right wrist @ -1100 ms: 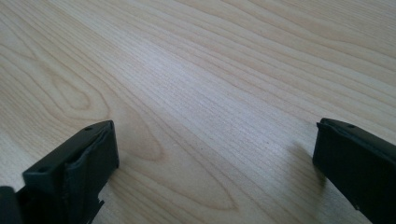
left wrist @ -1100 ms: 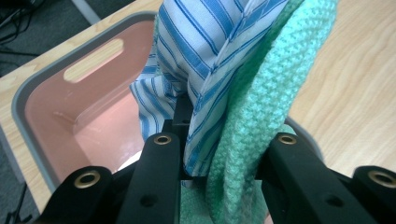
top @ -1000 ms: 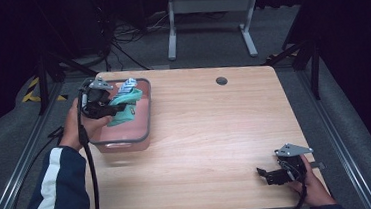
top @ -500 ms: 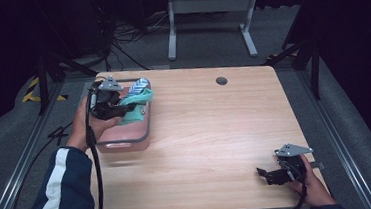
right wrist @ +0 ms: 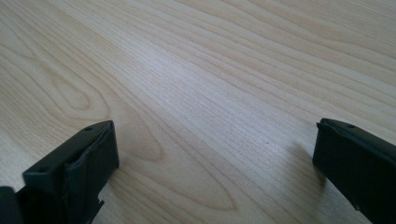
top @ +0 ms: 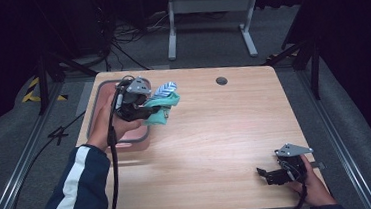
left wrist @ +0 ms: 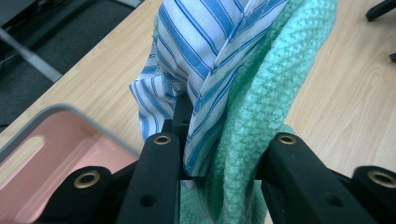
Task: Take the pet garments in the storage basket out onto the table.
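Observation:
My left gripper (top: 146, 106) is shut on a bundle of cloth: a blue-and-white striped cloth (top: 165, 90) and a mint-green knitted cloth (top: 160, 112). The bundle hangs above the table just right of a pink bin (top: 136, 138) with a grey rim. In the left gripper view the striped cloth (left wrist: 205, 60) and the green knit (left wrist: 261, 102) are pinched between the black jaws, with the bin's pink inside (left wrist: 51, 158) at lower left. My right gripper (top: 263, 173) rests open at the table's near right corner. Its jaws stand wide apart over bare wood (right wrist: 210, 116).
The wooden table (top: 216, 132) has a dark round grommet hole (top: 221, 80) near its far edge. A cable trails from the left gripper down along the sleeve. Metal stand legs and cables lie on the floor beyond the table.
My left gripper has lifted the cloth bundle out of the pink bin and carried it rightward, past the bin's right rim. The right gripper has stayed still.

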### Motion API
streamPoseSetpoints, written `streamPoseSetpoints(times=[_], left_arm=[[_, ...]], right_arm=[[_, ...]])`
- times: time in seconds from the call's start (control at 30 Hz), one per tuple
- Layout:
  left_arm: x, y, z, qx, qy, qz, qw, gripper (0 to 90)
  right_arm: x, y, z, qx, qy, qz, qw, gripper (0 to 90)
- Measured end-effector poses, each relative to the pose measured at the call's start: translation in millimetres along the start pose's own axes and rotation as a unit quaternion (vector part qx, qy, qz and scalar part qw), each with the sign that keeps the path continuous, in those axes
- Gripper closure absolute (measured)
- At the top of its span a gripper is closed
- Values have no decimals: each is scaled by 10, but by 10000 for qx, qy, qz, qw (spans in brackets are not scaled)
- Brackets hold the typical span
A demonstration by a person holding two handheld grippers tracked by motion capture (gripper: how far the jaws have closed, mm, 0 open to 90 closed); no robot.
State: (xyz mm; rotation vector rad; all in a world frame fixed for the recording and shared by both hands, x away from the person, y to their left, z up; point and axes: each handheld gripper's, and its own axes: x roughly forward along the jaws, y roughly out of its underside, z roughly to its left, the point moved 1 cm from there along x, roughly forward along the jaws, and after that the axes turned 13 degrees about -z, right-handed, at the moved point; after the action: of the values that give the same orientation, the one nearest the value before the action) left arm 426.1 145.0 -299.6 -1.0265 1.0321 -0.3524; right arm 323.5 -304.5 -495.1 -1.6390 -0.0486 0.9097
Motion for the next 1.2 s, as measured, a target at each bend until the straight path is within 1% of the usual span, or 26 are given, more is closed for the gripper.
streamPoseSetpoints(times=[0.03,0.07,0.1,0.13,0.23,0.27,0.3,0.33,0.37,0.4,0.47,0.5,0.53,0.57,0.67,0.7,0.73,0.77,0.8,0.87,0.93,0.97,1.0,1.03,1.1,1.2], left_arm=[[0,0,0,0,0,0,10000,735],[83,-40,-61,42,107,-9,9999,735],[119,-55,-88,66,139,2,9999,735],[119,-55,-88,66,139,2,9999,735],[239,-97,-160,144,274,51,9995,735],[322,-124,-221,209,368,109,9990,735],[363,-136,-252,236,431,127,9987,735],[363,-136,-252,236,431,127,9987,735],[450,-159,-316,300,520,173,9980,735],[494,-169,-345,339,563,220,9976,735],[591,-180,-407,367,652,277,9968,735],[591,-180,-407,367,652,277,9968,735],[639,-183,-438,409,686,305,9963,735],[687,-181,-472,409,727,335,9960,734],[830,-168,-554,458,828,443,9945,734],[889,-155,-594,434,863,475,9942,734],[920,-151,-609,476,883,523,9936,734],[1001,-126,-645,472,935,595,9927,734],[1001,-126,-645,472,935,595,9927,734],[1097,-80,-670,398,985,647,9922,733],[1130,-62,-679,384,1003,673,9919,733],[1162,-43,-686,375,997,709,9918,732],[1220,-3,-698,343,1023,794,9910,732],[1220,-3,-698,343,1023,794,9910,731],[1294,50,-711,362,1057,897,9897,730],[1334,84,-728,354,1037,951,9894,727]], right_arm=[[0,0,0,0,0,0,10000,5],[0,0,-1,-4,-1,1,10000,5],[0,0,0,0,-1,2,10000,5],[0,0,0,0,-1,2,10000,5],[0,0,0,1,0,0,10000,5],[0,0,0,-3,0,1,10000,5],[0,0,0,1,-1,1,10000,5],[0,0,0,1,-1,1,10000,5],[0,0,0,0,-1,0,10000,5],[0,0,0,0,-1,2,10000,5],[0,0,0,1,-1,1,10000,5],[0,0,0,1,-1,1,10000,5],[0,1,-1,-10,-2,6,10000,5],[0,0,0,1,-1,0,10000,5],[0,1,-1,-15,-2,8,10000,5],[-1,0,1,7,-1,1,10000,5],[-1,0,1,4,-2,3,10000,5],[-1,0,0,-8,-1,6,10000,5],[-1,0,0,-8,-1,6,10000,5],[-1,1,-1,-12,-2,8,10000,5],[-1,0,0,-4,-1,6,10000,5],[0,1,-1,-9,-2,6,10000,5],[0,0,1,5,-2,1,10000,5],[0,0,1,5,-2,1,10000,5],[0,0,0,-1,-1,3,10000,5],[0,1,-1,-10,-1,6,10000,5]])
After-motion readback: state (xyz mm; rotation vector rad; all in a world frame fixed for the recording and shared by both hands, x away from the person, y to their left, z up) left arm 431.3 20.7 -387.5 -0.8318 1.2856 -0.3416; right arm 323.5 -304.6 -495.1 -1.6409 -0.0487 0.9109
